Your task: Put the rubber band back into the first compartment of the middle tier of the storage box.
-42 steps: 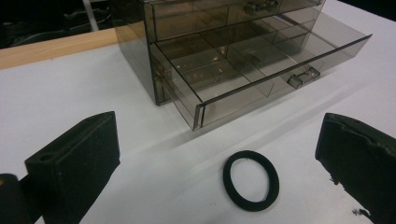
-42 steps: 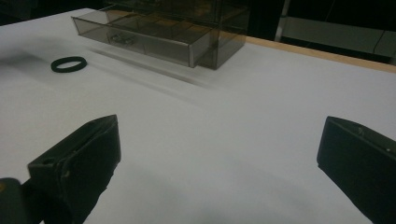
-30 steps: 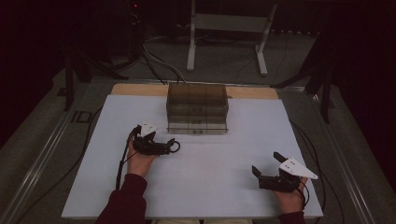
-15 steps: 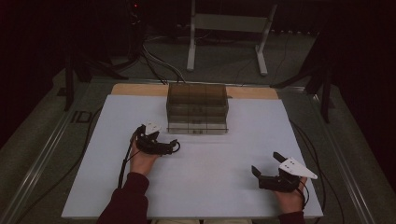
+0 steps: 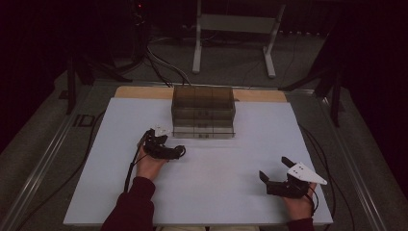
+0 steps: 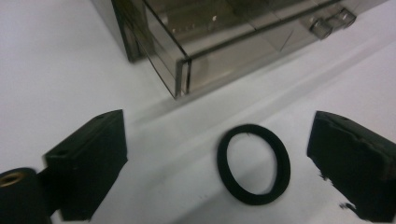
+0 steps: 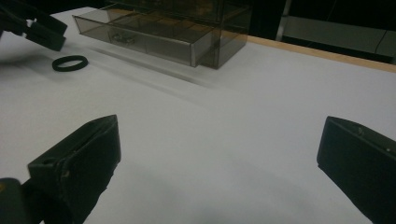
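A flat white rectangular table (image 5: 202,192) with a bare wooden strip along its far edge carries a smoky translucent plastic drawer box (image 5: 204,111) and, just before it, a black elastic ring (image 6: 253,163).

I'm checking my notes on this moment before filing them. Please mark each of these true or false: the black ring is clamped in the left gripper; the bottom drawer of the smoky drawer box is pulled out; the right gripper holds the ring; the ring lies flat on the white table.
1. The black ring is clamped in the left gripper. False: it lies between the jaws, but neither pad touches it, though the jaws have just been closing a little.
2. The bottom drawer of the drawer box is pulled out. True.
3. The right gripper holds the ring. False: its jaws stand wide apart over bare table, far from the ring.
4. The ring lies flat on the white table. True.
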